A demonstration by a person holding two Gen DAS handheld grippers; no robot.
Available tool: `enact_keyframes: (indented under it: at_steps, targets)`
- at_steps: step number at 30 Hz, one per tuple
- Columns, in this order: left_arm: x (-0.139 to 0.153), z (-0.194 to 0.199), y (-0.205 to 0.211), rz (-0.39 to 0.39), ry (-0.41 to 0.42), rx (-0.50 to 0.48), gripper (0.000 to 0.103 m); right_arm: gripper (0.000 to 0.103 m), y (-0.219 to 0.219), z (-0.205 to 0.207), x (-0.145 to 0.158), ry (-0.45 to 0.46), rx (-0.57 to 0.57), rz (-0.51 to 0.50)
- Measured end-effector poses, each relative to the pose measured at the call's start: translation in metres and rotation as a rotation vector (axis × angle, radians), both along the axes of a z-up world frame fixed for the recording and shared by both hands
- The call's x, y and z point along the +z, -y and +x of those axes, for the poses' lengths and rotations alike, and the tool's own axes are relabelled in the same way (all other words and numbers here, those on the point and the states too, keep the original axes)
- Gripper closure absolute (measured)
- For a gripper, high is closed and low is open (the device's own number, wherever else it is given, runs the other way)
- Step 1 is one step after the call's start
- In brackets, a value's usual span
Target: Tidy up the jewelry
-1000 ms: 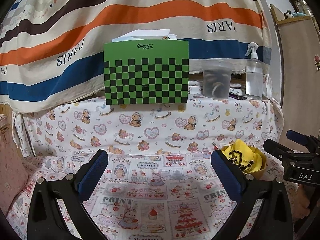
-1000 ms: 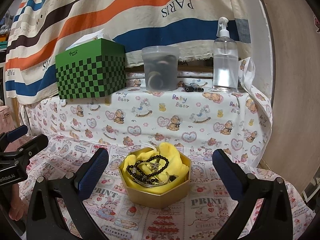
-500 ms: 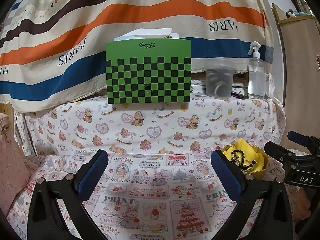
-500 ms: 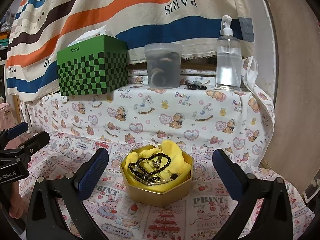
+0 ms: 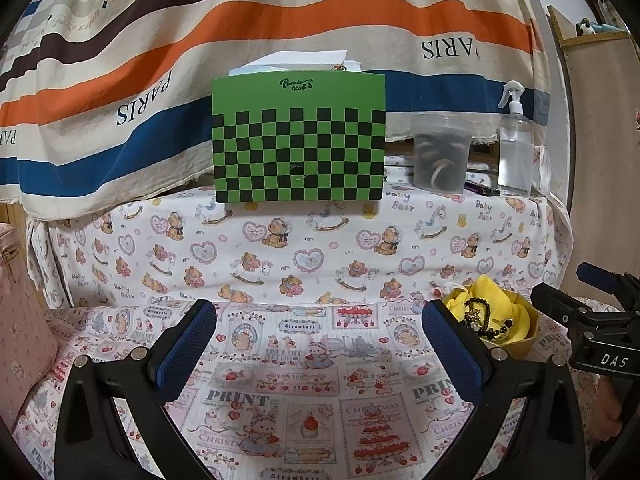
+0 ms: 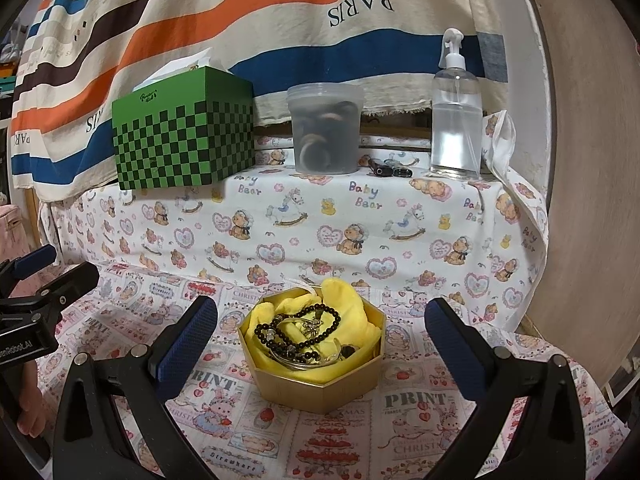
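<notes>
Gold jewelry box (image 6: pixel 320 376) centred just ahead of right hand-held gripper (image 6: pixel 320 344), jaws wide apart, left hand-held gripper (image 5: pixel 320 344) likewise spread.

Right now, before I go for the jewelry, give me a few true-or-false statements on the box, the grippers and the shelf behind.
1. The gold box holds a black bead bracelet on yellow cloth. True.
2. The right gripper is shut on the bracelet. False: its fingers are spread wide either side of the box, touching nothing.
3. The left gripper is open over bare printed cloth. True.
4. The spray bottle lies on its side. False: it stands upright on the shelf.
5. The green checked box sits left of the plastic tub. True.
</notes>
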State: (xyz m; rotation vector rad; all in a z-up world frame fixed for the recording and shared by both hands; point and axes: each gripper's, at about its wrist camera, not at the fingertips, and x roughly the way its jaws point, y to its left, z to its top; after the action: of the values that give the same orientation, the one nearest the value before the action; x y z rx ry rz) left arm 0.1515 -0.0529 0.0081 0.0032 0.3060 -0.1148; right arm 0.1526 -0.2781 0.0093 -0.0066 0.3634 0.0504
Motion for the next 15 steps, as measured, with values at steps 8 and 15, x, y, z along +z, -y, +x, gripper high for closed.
enact_keyframes:
  at_steps: [8,15]
  targets:
    - [-0.0003,0.0020,-0.0004,0.001,-0.012,0.003,0.000,0.000,-0.0005,0.0031,-0.0018,-0.017,0.005,-0.003]
    - [-0.0002,0.0020,-0.0003,0.003,-0.012,-0.002,0.000,0.000,-0.0047,0.0012,-0.0013,-0.006,0.008,-0.028]
